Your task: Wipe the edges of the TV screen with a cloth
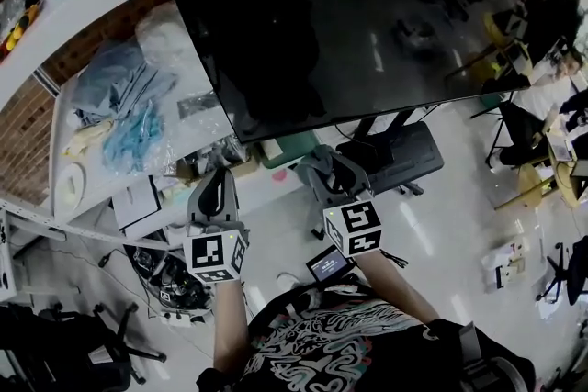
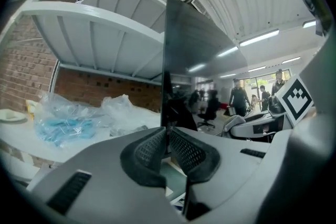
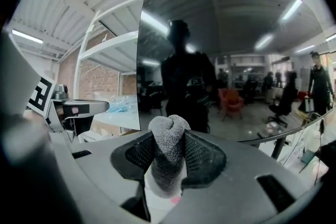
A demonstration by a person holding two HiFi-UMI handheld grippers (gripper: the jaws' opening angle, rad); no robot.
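My right gripper (image 3: 169, 150) clamps the cloth (image 3: 167, 128) just below the TV screen (image 1: 367, 14). My left gripper (image 2: 167, 148) is closed and empty. I'd press the fold firmly along the screen's bottom edge.

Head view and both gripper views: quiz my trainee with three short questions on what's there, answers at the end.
1. Which gripper's tongs pinch the grey knitted cloth?
2. True or false: the large black TV screen is showing a picture.
3. The clear plastic bags with blue contents lie: A on the floor; B on the white table left of the TV; C on a chair.

Key: 1 the right gripper; 2 false, it is dark and mirrors the room; 3 B.
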